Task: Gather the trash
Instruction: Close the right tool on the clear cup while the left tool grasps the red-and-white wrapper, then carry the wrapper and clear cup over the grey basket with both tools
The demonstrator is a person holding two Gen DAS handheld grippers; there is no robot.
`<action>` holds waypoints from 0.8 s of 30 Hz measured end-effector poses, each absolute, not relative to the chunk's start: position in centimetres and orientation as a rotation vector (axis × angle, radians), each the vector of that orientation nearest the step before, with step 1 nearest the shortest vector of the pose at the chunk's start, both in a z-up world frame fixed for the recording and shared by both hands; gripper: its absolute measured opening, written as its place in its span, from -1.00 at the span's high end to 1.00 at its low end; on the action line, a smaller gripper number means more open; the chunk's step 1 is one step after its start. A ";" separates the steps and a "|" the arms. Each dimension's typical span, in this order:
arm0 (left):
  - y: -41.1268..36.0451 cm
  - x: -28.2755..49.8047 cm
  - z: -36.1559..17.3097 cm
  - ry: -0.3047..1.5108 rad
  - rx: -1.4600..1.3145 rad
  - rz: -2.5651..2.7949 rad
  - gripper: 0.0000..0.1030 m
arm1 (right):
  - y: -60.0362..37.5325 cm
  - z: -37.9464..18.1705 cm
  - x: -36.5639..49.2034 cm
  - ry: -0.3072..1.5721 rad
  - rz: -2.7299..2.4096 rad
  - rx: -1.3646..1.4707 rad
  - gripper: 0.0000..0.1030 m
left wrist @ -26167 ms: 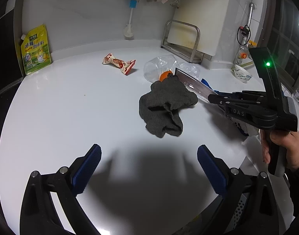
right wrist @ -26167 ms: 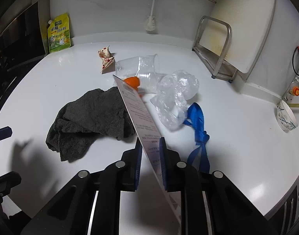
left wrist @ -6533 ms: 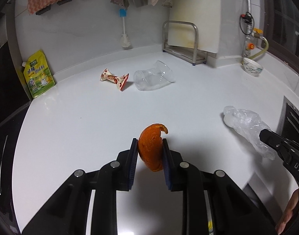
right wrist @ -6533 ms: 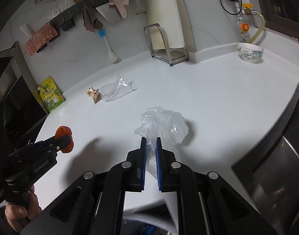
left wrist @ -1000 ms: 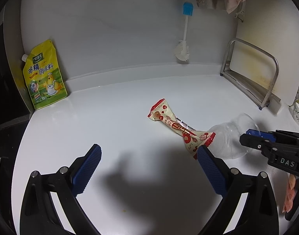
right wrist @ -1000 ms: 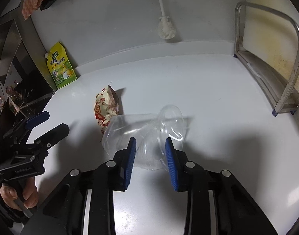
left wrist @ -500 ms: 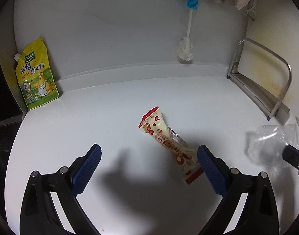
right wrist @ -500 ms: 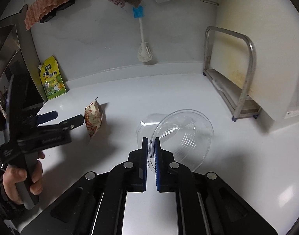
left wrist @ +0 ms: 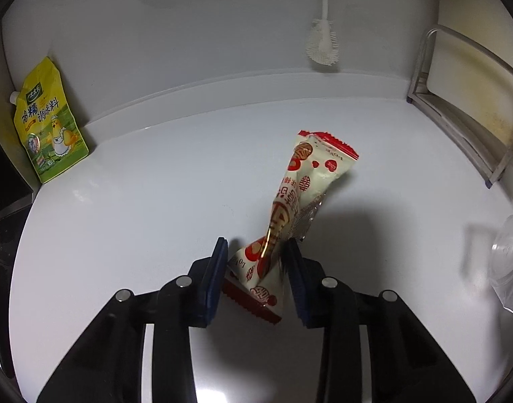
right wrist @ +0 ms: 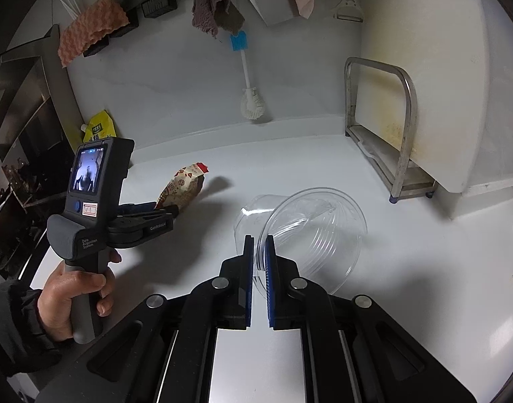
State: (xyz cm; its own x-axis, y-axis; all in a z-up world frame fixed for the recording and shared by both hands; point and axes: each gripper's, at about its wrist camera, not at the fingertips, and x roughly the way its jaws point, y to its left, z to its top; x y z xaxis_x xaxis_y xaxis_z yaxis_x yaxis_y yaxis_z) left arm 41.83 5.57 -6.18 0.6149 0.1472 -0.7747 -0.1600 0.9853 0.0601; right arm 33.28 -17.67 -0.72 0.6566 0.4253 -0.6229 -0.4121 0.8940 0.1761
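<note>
My left gripper (left wrist: 256, 255) is shut on a red-and-cream snack wrapper (left wrist: 310, 181), gripping its lower end; the wrapper stands up off the white counter (left wrist: 139, 208). It also shows in the right wrist view (right wrist: 184, 186), held by the left gripper (right wrist: 169, 211). My right gripper (right wrist: 259, 245) is shut on the rim of a clear plastic cup (right wrist: 310, 231), holding it above the counter. The cup shows blurred at the right edge of the left wrist view (left wrist: 508, 255).
A yellow seasoning pouch (left wrist: 46, 124) leans on the back wall at left. A white brush (left wrist: 323, 40) hangs on the wall. A metal rack (left wrist: 471, 114) with a cutting board stands at right. Cloths (right wrist: 216, 0) hang above.
My left gripper went from wide open to shut on the wrapper and raised it. My right gripper keeps the cup and has lifted it a little.
</note>
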 end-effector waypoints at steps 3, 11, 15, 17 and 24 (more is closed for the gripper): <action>5.5 40.5 -5.8 0.875 -0.028 0.137 0.42 | -18.0 -0.6 32.3 0.704 0.468 0.041 0.88; 4.2 33.1 -2.9 0.806 -0.004 0.044 0.43 | -18.2 -0.6 27.8 0.697 0.422 0.077 0.88; 3.4 28.3 -1.1 0.757 0.027 0.013 0.43 | -18.2 -0.4 24.1 0.689 0.377 0.083 0.88; 3.0 25.7 -0.2 0.732 0.040 -0.004 0.43 | -18.2 -0.2 22.1 0.682 0.344 0.078 0.88; 2.6 17.3 1.4 0.685 0.071 -0.049 0.42 | -17.4 0.3 13.4 0.648 0.267 0.074 0.88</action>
State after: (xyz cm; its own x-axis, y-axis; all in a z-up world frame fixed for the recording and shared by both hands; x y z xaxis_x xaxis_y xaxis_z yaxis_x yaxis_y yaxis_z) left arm 17.34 2.59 1.40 0.7734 -0.0219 -0.6335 0.0688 0.9964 0.0496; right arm 13.40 -17.39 0.28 0.7645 0.2683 -0.5861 -0.2222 0.9632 0.1511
